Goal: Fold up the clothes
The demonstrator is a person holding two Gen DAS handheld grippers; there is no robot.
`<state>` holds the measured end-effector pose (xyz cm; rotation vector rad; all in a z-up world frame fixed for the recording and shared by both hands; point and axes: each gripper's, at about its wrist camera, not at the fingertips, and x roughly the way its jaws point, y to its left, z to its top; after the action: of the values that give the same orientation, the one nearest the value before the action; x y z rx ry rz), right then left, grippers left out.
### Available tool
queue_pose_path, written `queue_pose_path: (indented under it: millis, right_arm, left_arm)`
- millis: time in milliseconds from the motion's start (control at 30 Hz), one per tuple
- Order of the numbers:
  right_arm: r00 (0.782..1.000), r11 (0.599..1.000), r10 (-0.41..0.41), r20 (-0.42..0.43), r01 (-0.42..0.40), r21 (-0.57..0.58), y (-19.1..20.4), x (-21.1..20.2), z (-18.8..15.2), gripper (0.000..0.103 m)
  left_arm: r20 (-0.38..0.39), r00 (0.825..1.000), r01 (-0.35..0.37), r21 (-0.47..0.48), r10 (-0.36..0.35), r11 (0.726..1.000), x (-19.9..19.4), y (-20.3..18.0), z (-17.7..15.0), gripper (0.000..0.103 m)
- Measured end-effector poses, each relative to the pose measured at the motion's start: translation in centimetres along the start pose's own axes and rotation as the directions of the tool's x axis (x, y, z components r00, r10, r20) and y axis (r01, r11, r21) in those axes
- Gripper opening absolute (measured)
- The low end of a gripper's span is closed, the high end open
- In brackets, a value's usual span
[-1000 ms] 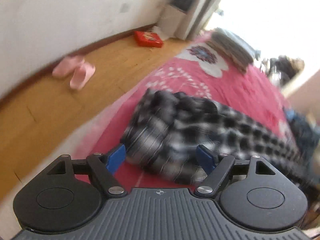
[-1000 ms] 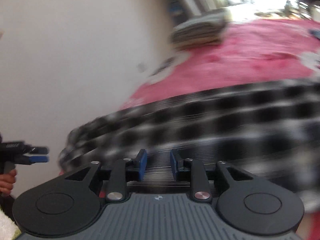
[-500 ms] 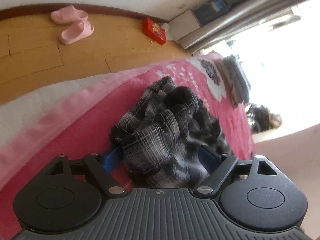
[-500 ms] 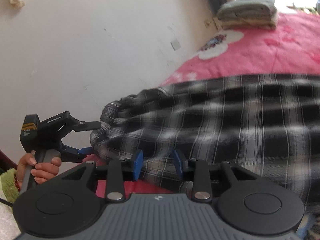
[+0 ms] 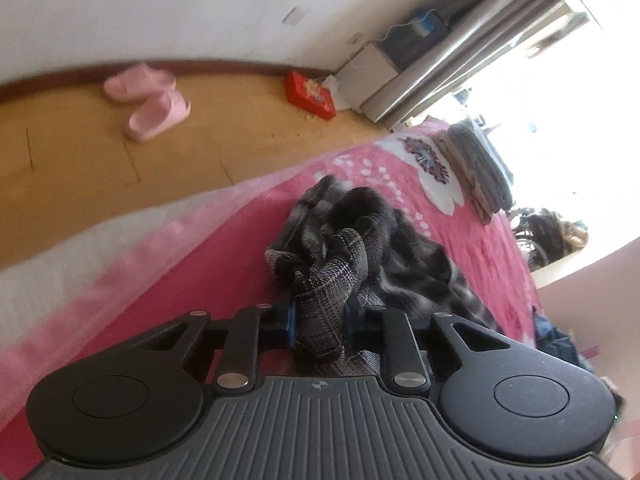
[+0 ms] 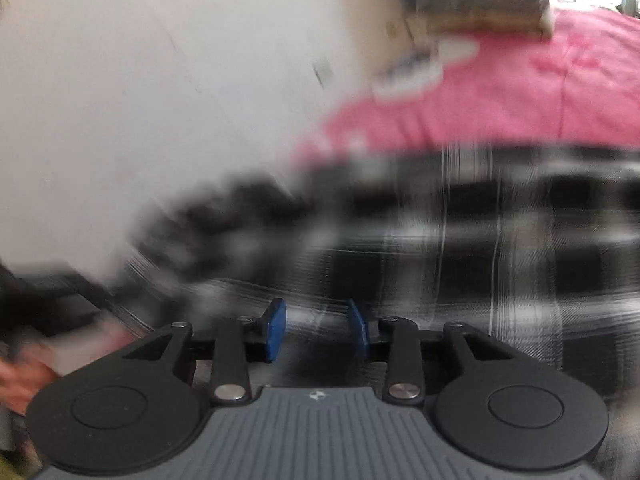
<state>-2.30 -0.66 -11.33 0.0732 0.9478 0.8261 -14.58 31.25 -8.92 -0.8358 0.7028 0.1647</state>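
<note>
- Left claw points down at a slant toward the bed, body of the tool low in the left wrist view, fingers reaching forward over the pink bedspread.
- Its jaws are closing right now, and there's a bunched fold of the plaid shirt wedged between the blue pads. Looks to me like the pads are already pressing the cloth from both sides, so it's clamped on the shirt.
- That shirt is a black, grey and white check, lying crumpled in a heap on the bed, near the edge that faces the wooden floor.
- Right claw also tilts down over the same plaid shirt, which spreads wide and flatter across the right wrist view. That view is badly smeared, so details are rough.
- Its pads sit a moderate gap apart, with checked fabric showing behind and between them. Honestly can't tell whether they grip the cloth or just hover over it.
- At the lower left edge of the right wrist view there's a blurry bit of a hand.
- Other stuff around: pink slippers and a red box on the floor by the wall, and a folded grey stack at the far end of the bed.
</note>
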Motion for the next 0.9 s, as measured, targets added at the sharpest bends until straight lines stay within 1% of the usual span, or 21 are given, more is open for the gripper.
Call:
queue_pose_path:
  millis: [67, 133, 200, 267, 300, 367, 400, 433, 500, 567, 600, 633, 667, 700, 733, 767, 800, 833, 867, 900]
  right_arm:
    - [1.000, 1.000, -0.001, 0.008, 0.001, -0.014, 0.1, 0.0, 0.2, 0.035]
    - [1.000, 0.999, 0.022, 0.005, -0.022, 0.031, -0.6, -0.6, 0.5, 0.036]
    - [0.999, 0.995, 0.038, 0.036, -0.041, 0.088, -1.7, -2.0, 0.8, 0.036]
    - [0.995, 0.989, 0.042, 0.088, -0.054, 0.135, -3.1, -4.2, 1.2, 0.036]
    - [0.992, 0.986, 0.038, 0.122, -0.057, 0.156, -4.1, -5.6, 1.4, 0.036]
    - [0.982, 0.978, 0.005, 0.190, -0.044, 0.202, -6.4, -9.1, 1.5, 0.036]
    - [0.975, 0.973, -0.015, 0.222, -0.037, 0.226, -7.6, -10.9, 1.6, 0.036]
    - [0.967, 0.966, -0.042, 0.253, -0.025, 0.256, -9.0, -13.0, 1.5, 0.036]
    - [0.945, 0.946, -0.109, 0.308, 0.004, 0.323, -12.0, -17.2, 0.9, 0.036]
    - [0.920, 0.917, -0.191, 0.344, 0.042, 0.397, -14.8, -21.2, -0.1, 0.038]
    - [0.906, 0.899, -0.232, 0.355, 0.061, 0.433, -16.1, -23.0, -0.9, 0.038]
    - [0.892, 0.881, -0.274, 0.360, 0.082, 0.467, -17.3, -24.6, -1.7, 0.038]
    - [0.879, 0.860, -0.316, 0.357, 0.107, 0.499, -18.5, -25.9, -2.6, 0.038]
    - [0.867, 0.833, -0.360, 0.344, 0.133, 0.537, -19.6, -26.8, -3.7, 0.039]
    - [0.855, 0.802, -0.404, 0.326, 0.159, 0.576, -20.7, -27.6, -4.9, 0.039]
    - [0.845, 0.771, -0.438, 0.307, 0.177, 0.612, -21.7, -28.3, -6.0, 0.039]
    - [0.840, 0.747, -0.455, 0.295, 0.180, 0.640, -22.4, -28.7, -7.1, 0.039]
    - [0.838, 0.727, -0.465, 0.286, 0.177, 0.663, -23.1, -28.9, -8.0, 0.039]
    - [0.835, 0.707, -0.475, 0.277, 0.174, 0.685, -23.7, -29.2, -8.9, 0.039]
    - [0.837, 0.696, -0.473, 0.275, 0.163, 0.700, -24.2, -29.4, -9.7, 0.039]
  left_arm:
    - [0.029, 1.000, 0.002, 0.057, -0.004, 0.998, -0.6, -1.7, 0.1, 0.017]
    - [0.049, 0.999, 0.016, 0.120, -0.022, 0.993, -1.2, -3.7, 0.3, 0.017]
    - [0.057, 0.997, 0.048, 0.184, -0.060, 0.982, -1.6, -6.2, 0.7, 0.017]
    - [0.051, 0.992, 0.101, 0.264, -0.119, 0.959, -1.6, -9.6, 1.0, 0.017]
    - [0.041, 0.987, 0.137, 0.310, -0.157, 0.941, -1.4, -11.7, 1.0, 0.017]
    - [0.012, 0.972, 0.209, 0.401, -0.233, 0.892, -0.9, -16.0, 0.9, 0.016]
    - [-0.012, 0.961, 0.253, 0.445, -0.277, 0.859, -0.5, -18.3, 0.5, 0.016]
    - [-0.041, 0.945, 0.302, 0.485, -0.324, 0.820, 0.1, -20.7, 0.0, 0.016]
    - [-0.120, 0.909, 0.394, 0.554, -0.399, 0.733, 1.6, -25.5, -2.0, 0.017]
    - [-0.210, 0.877, 0.466, 0.595, -0.433, 0.655, 3.8, -29.5, -5.1, 0.017]
    - [-0.255, 0.860, 0.498, 0.610, -0.442, 0.616, 5.0, -31.3, -6.7, 0.019]
    - [-0.310, 0.848, 0.523, 0.624, -0.430, 0.581, 6.5, -32.8, -8.7, 0.024]
    - [-0.370, 0.839, 0.541, 0.639, -0.399, 0.547, 8.2, -34.0, -10.9, 0.026]
    - [-0.424, 0.837, 0.548, 0.655, -0.347, 0.521, 10.0, -35.0, -13.4, 0.033]
    - [-0.471, 0.836, 0.547, 0.667, -0.283, 0.506, 11.8, -35.5, -15.8, 0.034]
    - [-0.515, 0.828, 0.550, 0.670, -0.222, 0.498, 13.3, -35.7, -17.8, 0.034]
    - [-0.551, 0.817, 0.555, 0.669, -0.170, 0.494, 14.2, -35.6, -19.4, 0.034]
    - [-0.573, 0.805, 0.566, 0.661, -0.156, 0.493, 14.5, -35.4, -20.3, 0.034]
    - [-0.587, 0.793, 0.582, 0.646, -0.166, 0.494, 14.3, -35.1, -20.8, 0.036]
    - [-0.597, 0.780, 0.600, 0.629, -0.186, 0.494, 14.0, -34.7, -20.9, 0.043]
